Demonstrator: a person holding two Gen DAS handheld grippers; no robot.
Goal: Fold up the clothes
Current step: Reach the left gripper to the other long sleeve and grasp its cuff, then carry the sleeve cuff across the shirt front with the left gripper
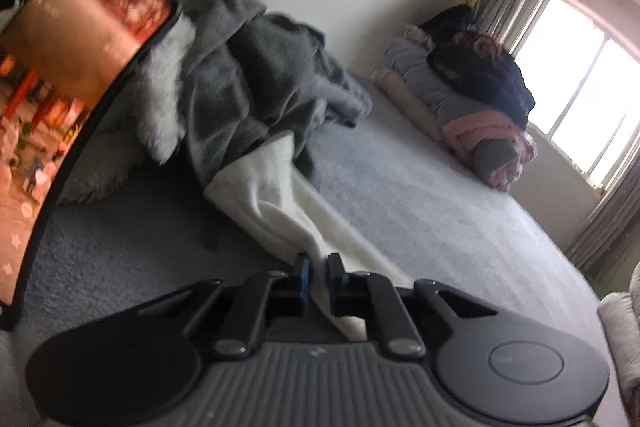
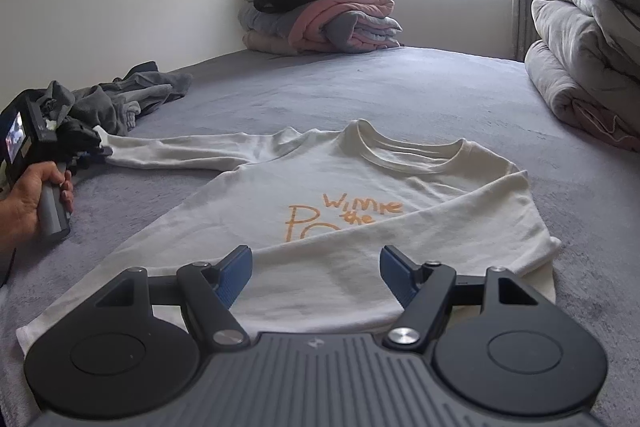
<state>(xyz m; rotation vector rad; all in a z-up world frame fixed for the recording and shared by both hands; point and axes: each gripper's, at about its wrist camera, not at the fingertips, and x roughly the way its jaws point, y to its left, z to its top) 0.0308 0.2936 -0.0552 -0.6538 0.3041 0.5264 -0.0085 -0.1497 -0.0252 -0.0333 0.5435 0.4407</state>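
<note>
At far left in the right wrist view, a hand [image 2: 30, 197] holds the left gripper [image 2: 96, 151] by its handle, its tip at the cuff of the white sweatshirt's [image 2: 320, 187] outstretched sleeve [image 2: 180, 151]. The left wrist view shows that gripper's [image 1: 316, 273] jaws pinched nearly together on the white sleeve [image 1: 280, 195] fabric, with a heap of grey clothes [image 1: 248, 75] beyond and a phone screen [image 1: 72, 47] to its left. The sweatshirt lies flat on the grey bed [image 2: 420, 87] just ahead of the right gripper [image 2: 316, 267], whose blue-padded jaws stand wide apart, holding nothing. Orange lettering reads "Winnie the", then a large "P" and a partly covered letter, the other sleeve folded across it. Folded quilts [image 2: 592, 59] sit far right.
</note>
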